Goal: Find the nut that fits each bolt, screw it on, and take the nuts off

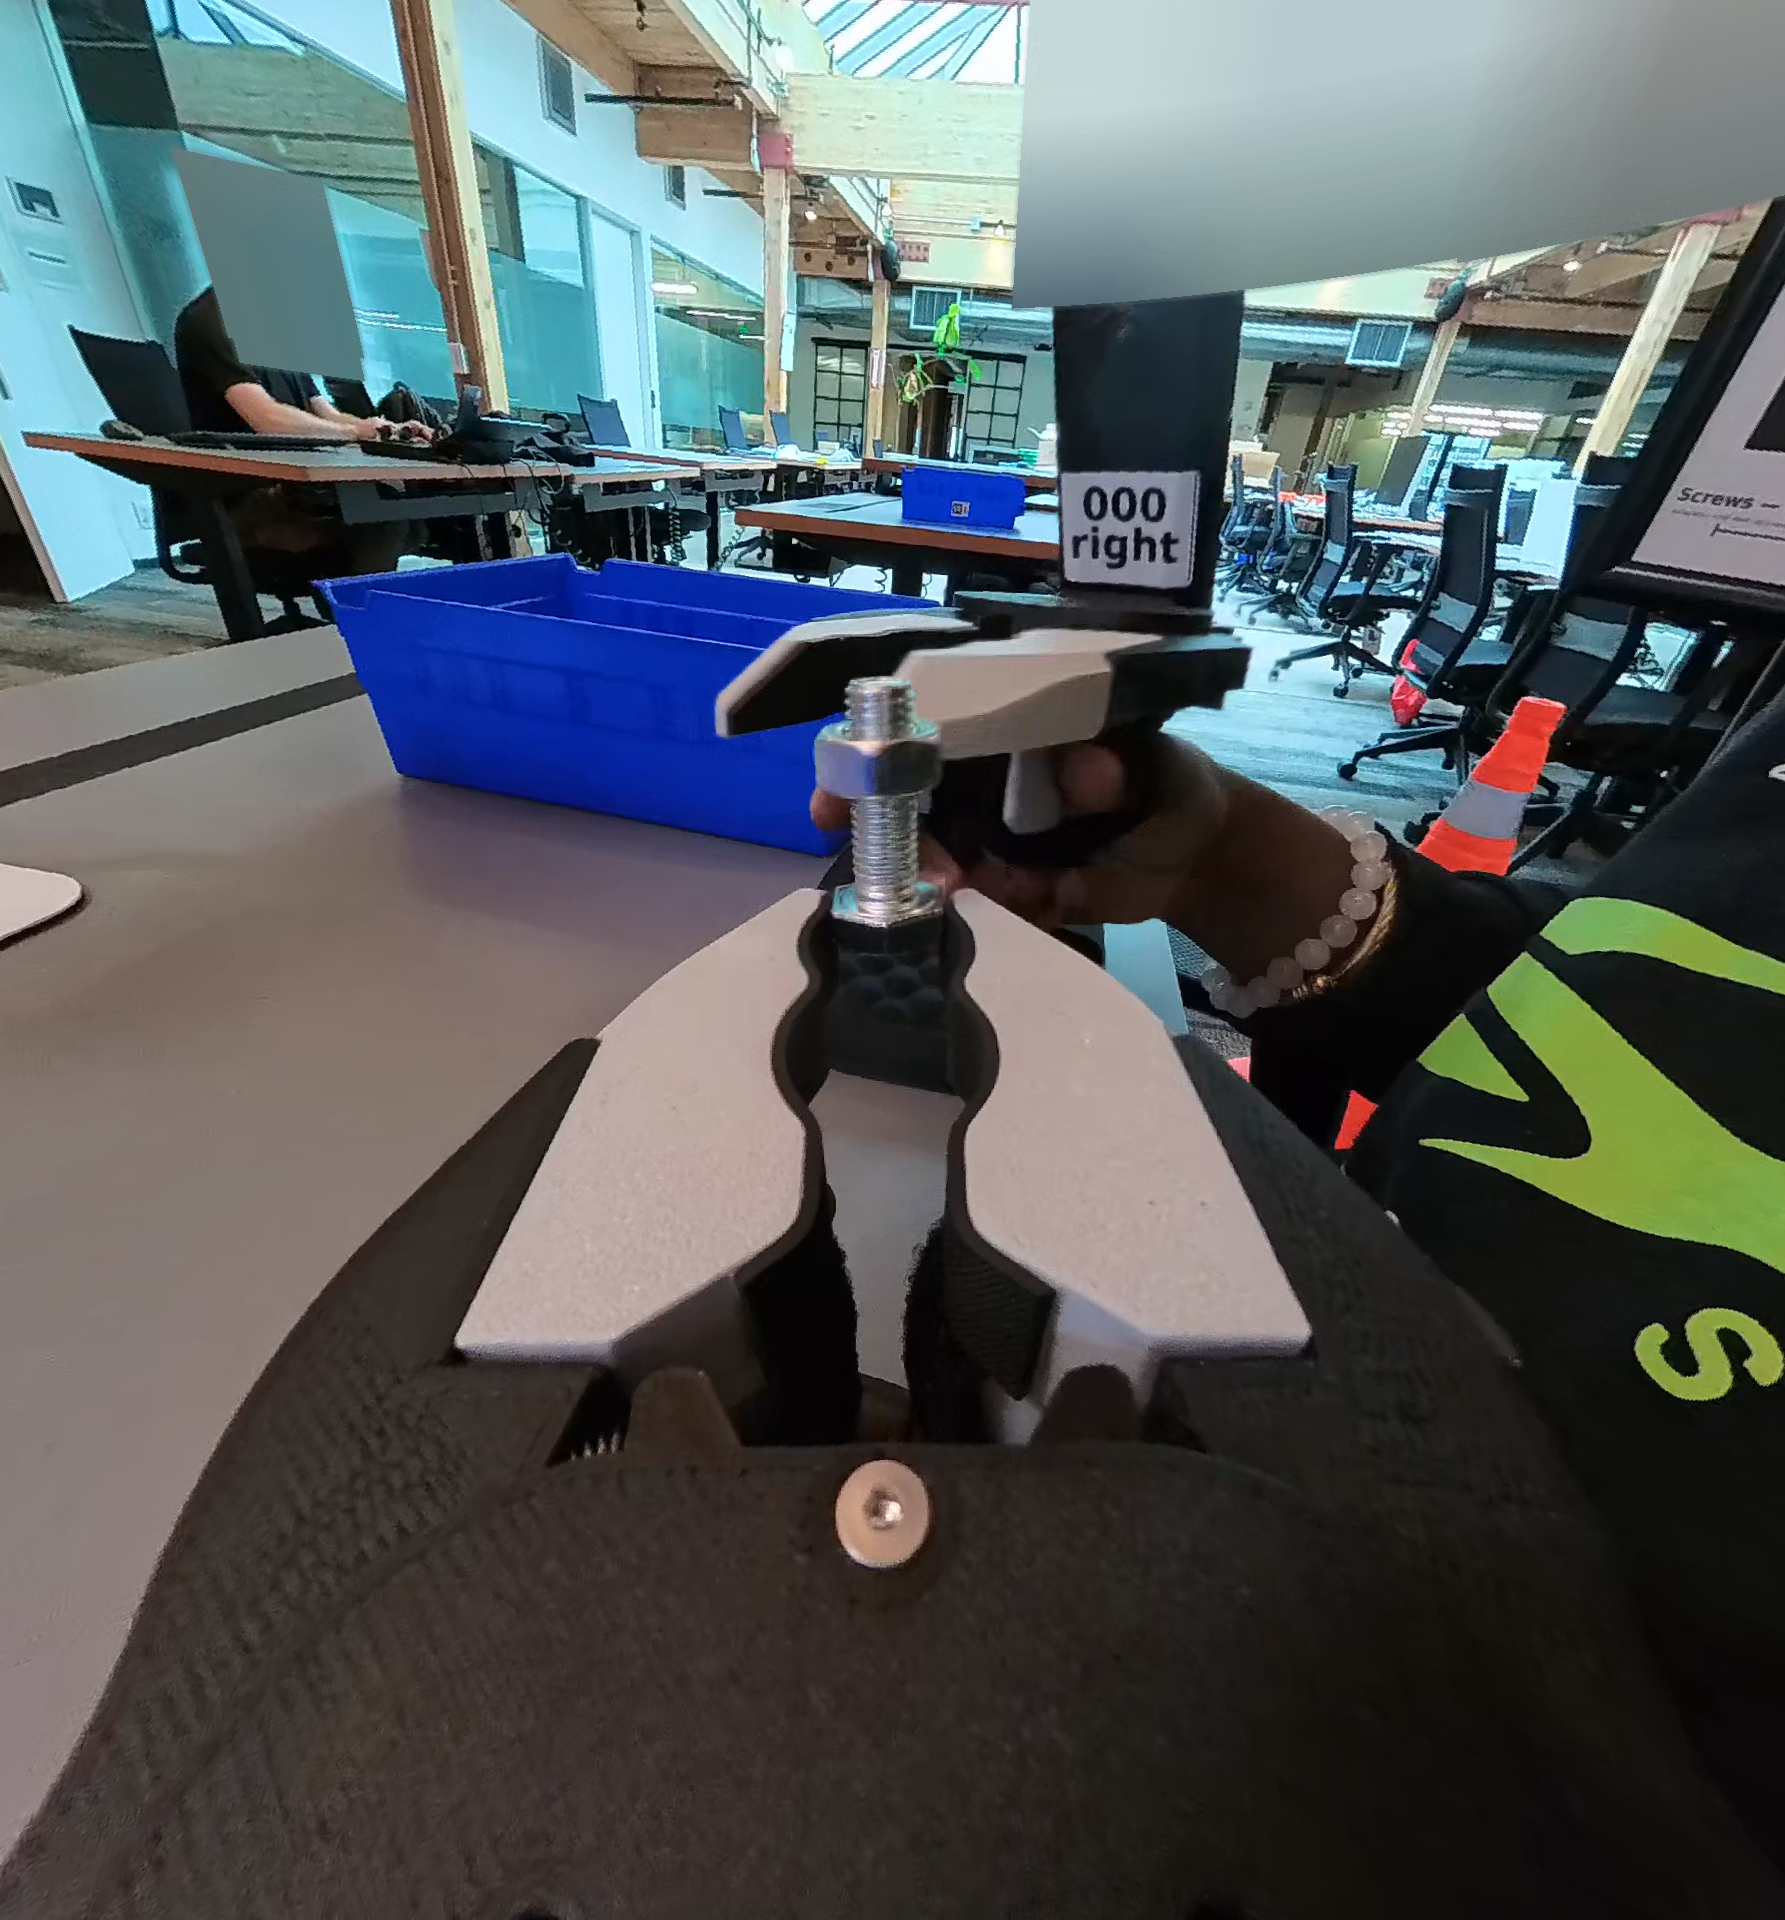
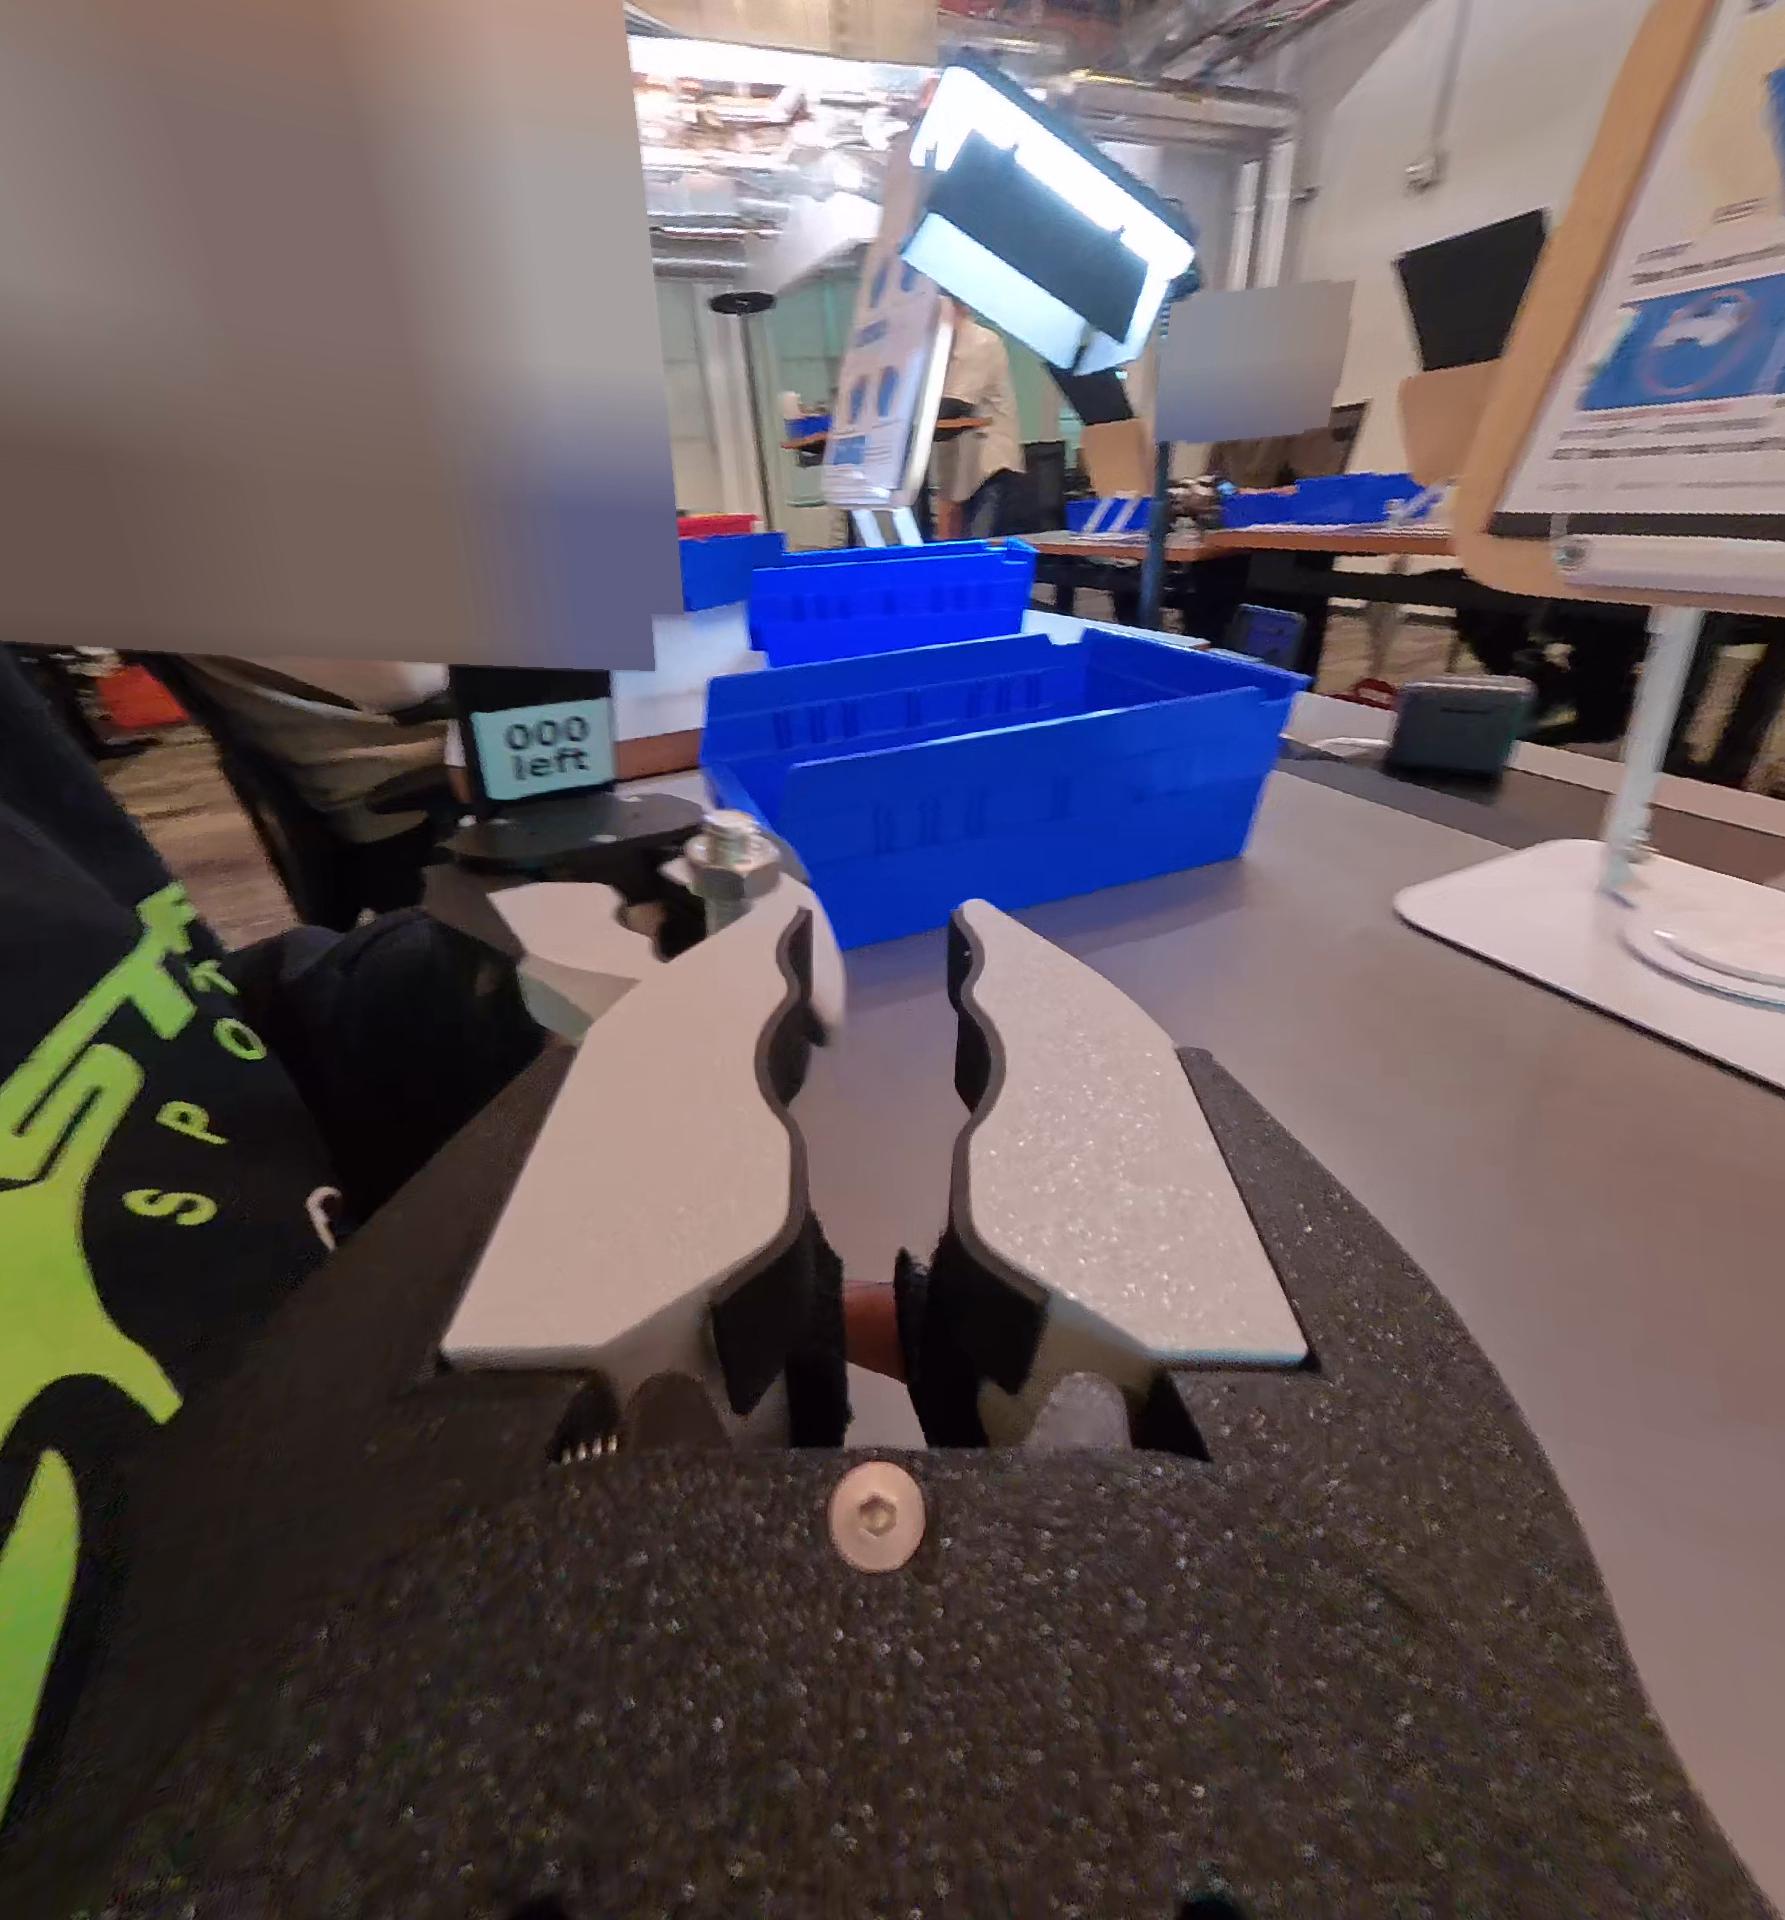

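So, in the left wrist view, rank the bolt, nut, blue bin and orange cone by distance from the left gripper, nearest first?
1. bolt, head clamped upright at the left gripper tips.
2. nut, high up its thread.
3. blue bin, on the table behind, left.
4. orange cone, on the floor, far right.

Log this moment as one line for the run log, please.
left gripper: shut on bolt, upright | nut: threaded near top | right gripper: open, beside nut | blue bin: behind
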`<state>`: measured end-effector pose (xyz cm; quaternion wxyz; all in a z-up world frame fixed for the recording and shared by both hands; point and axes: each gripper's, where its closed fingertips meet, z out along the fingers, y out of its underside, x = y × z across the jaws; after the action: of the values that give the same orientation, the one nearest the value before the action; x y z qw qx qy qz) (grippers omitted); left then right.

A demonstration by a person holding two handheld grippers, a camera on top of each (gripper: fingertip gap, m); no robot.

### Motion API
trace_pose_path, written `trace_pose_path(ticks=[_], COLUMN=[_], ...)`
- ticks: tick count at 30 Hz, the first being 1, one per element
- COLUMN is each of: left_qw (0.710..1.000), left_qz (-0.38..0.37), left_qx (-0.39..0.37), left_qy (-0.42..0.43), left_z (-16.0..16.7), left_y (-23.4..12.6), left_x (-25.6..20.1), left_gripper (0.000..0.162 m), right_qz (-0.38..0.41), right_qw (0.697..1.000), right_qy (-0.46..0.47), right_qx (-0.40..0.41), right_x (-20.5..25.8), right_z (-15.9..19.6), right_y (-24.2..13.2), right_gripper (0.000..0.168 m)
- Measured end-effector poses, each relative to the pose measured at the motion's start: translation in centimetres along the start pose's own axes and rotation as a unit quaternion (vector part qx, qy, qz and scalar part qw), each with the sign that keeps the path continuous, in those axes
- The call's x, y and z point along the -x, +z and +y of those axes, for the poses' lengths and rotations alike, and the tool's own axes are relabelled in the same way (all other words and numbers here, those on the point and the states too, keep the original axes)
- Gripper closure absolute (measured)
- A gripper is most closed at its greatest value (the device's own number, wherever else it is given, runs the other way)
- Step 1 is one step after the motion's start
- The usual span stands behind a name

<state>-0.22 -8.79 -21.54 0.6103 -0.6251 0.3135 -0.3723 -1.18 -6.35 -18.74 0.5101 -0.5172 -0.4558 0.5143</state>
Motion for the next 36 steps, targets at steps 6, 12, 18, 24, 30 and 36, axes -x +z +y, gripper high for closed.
trace_pose_path(ticks=[6,12,18,24,30,36], left_qw=[1.000,1.000,1.000,1.000,1.000,1.000], left_qz=[-0.002,-0.002,0.000,0.001,0.002,0.001], left_qx=[0.003,0.008,0.012,0.012,0.009,0.010], left_qy=[0.001,0.006,0.011,0.010,0.006,0.008], left_z=[0.1,0.3,0.4,0.4,0.3,0.4], left_y=[0.0,0.1,0.2,0.2,0.1,0.2], left_x=[0.0,0.0,-0.2,-0.2,-0.1,-0.1], left_gripper=[0.143,0.143,0.144,0.143,0.144,0.143], right_qz=[-0.035,-0.067,-0.065,-0.060,-0.033,-0.044], right_qw=[0.999,0.998,0.997,0.998,0.999,0.999], right_qy=[0.008,0.007,0.028,0.020,0.007,0.009], right_qx=[-0.015,-0.014,-0.012,-0.015,-0.014,-0.029], right_x=[1.1,2.6,2.6,2.1,0.7,1.0], right_z=[-0.3,-0.2,0.3,0.2,0.1,-0.4], right_y=[0.0,1.7,3.0,2.0,0.0,-0.3], right_gripper=[0.135,0.120,0.120,0.123,0.141,0.143])
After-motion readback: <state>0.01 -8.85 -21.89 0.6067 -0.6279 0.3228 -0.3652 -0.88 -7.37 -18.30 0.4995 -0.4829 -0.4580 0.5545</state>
